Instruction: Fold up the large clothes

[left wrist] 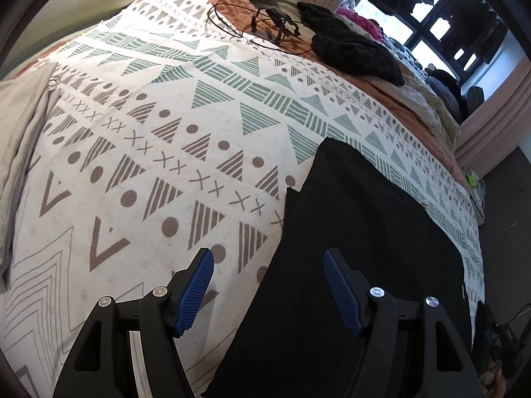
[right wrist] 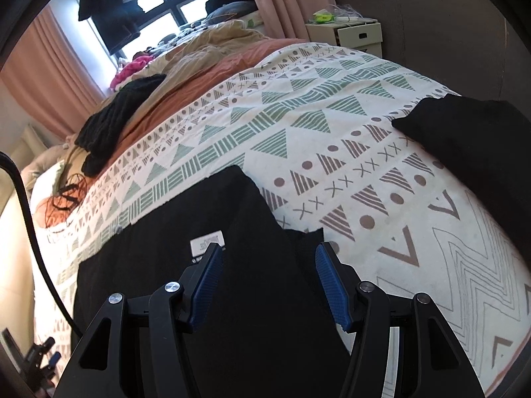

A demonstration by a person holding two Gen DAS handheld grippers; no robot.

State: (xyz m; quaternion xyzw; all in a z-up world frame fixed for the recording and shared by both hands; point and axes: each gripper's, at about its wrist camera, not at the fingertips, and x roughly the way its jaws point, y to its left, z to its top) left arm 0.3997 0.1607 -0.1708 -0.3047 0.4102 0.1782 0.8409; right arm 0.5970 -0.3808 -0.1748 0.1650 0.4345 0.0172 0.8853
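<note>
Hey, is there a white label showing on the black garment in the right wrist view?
Yes, a white label lies on the black garment, just beyond the left blue pad of the open right tongs.

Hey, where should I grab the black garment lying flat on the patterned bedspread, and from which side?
Probably the far corner of the black garment, near its white label. It lies flat on the patterned bedspread, so only edges and corners offer anything to pinch. Bring the right claw down from above, one finger slipped under the hem. The left claw could take the edge below it likewise.
</note>
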